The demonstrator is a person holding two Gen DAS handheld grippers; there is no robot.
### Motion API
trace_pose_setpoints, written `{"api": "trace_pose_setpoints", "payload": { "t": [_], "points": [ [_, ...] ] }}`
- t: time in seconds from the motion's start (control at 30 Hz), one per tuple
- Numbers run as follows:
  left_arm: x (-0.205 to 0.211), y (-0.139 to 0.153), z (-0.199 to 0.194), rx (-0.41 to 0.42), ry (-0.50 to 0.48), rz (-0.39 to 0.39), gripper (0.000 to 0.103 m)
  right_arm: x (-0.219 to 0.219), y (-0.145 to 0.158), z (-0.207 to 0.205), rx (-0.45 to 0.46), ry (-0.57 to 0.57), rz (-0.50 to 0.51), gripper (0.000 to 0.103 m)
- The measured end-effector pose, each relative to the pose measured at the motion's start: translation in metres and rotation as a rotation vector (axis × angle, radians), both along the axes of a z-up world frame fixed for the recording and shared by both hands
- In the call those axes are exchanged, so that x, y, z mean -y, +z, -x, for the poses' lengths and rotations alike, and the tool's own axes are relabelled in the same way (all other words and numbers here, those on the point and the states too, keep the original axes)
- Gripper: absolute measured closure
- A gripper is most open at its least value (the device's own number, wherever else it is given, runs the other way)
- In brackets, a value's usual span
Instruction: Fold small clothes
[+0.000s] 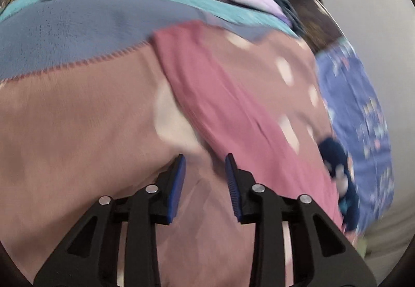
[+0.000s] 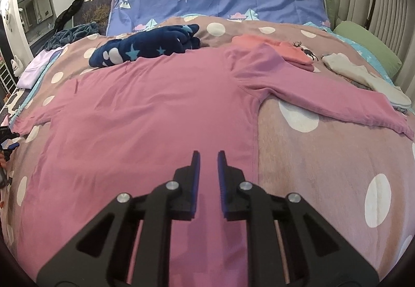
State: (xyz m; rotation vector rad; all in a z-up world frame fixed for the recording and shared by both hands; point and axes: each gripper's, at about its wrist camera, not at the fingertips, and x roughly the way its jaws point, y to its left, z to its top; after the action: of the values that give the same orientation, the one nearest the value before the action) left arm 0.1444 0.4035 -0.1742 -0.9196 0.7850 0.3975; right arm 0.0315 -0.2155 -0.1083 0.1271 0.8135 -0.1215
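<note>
Your pink shirt (image 2: 145,110) lies flat on the bed (image 2: 324,157), its left sleeve end cut off. Right tool (image 2: 208,154) hovers over it, narrowly parted, empty. Left tool (image 1: 205,158), blurred: part open, gripping nothing.

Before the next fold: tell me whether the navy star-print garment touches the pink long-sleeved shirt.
Touching. In the right wrist view the navy star-print garment lies against the pink long-sleeved shirt's top edge, with no bedspread showing between them.

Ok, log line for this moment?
task: fold small clothes | pink shirt: spread flat on duvet | right gripper: narrow gap, over shirt, grip unclear | left gripper: open, at sleeve edge, view blurred
</note>
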Motion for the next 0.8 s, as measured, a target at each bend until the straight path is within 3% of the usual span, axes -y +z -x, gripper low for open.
{"api": "trace_pose_setpoints", "payload": {
  "t": [0.2, 0.3, 0.37, 0.43, 0.57, 0.7, 0.8],
  "points": [
    [-0.047, -0.01, -0.023, 0.067, 0.16, 0.088, 0.067, 0.002, -0.005, -0.006, -0.017, -0.006, 0.015, 0.084],
    [-0.052, -0.005, -0.037, 0.05, 0.17, 0.036, 0.099, 0.007, -0.007, -0.008, -0.023, -0.018, 0.009, 0.084],
    [-0.05, 0.004, -0.039, 0.07, 0.166, 0.012, 0.099, 0.009, -0.008, -0.009, -0.023, -0.023, 0.007, 0.083],
    [-0.03, 0.028, -0.045, 0.136, 0.101, -0.035, 0.099, 0.011, -0.007, -0.009, -0.019, -0.026, 0.011, 0.081],
    [0.053, 0.087, -0.068, 0.259, -0.18, -0.118, 0.099, 0.016, -0.005, -0.012, -0.006, -0.037, 0.011, 0.081],
    [0.184, 0.131, -0.077, 0.372, -0.533, -0.179, 0.099, 0.022, 0.001, -0.013, 0.015, -0.048, -0.004, 0.079],
    [0.267, 0.132, -0.072, 0.405, -0.714, -0.164, 0.099, 0.025, 0.003, -0.011, 0.022, -0.047, 0.012, 0.075]
  ]
}}
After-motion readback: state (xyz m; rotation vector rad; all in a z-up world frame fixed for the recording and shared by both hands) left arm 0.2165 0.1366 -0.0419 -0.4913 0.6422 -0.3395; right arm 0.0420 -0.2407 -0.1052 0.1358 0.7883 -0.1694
